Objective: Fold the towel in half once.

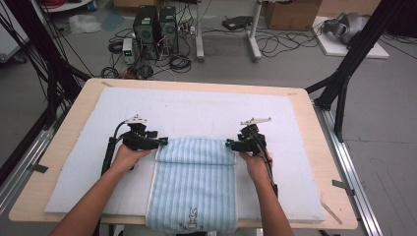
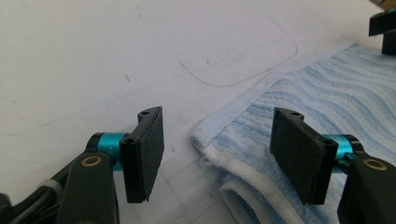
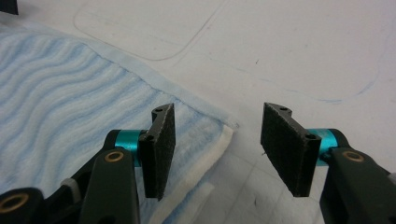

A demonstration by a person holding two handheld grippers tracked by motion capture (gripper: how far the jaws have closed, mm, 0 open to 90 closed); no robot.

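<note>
A light blue striped towel (image 1: pixel 194 182) with a small rabbit print lies on the white mat, its far end folded back over itself. My left gripper (image 1: pixel 163 142) sits at the fold's left corner and my right gripper (image 1: pixel 229 144) at its right corner. In the left gripper view the jaws stand apart around the towel's corner (image 2: pixel 224 140), with the pads (image 2: pixel 147 154) off the cloth. In the right gripper view the jaws are also apart, the towel's corner (image 3: pixel 210 126) lying between and below them, untouched. Both grippers are open and hold nothing.
A white foam mat (image 1: pixel 187 113) covers the wooden table (image 1: pixel 78 98). The towel's near end hangs over the table's front edge. Black frame posts stand at both sides; computers and cables lie on the floor beyond.
</note>
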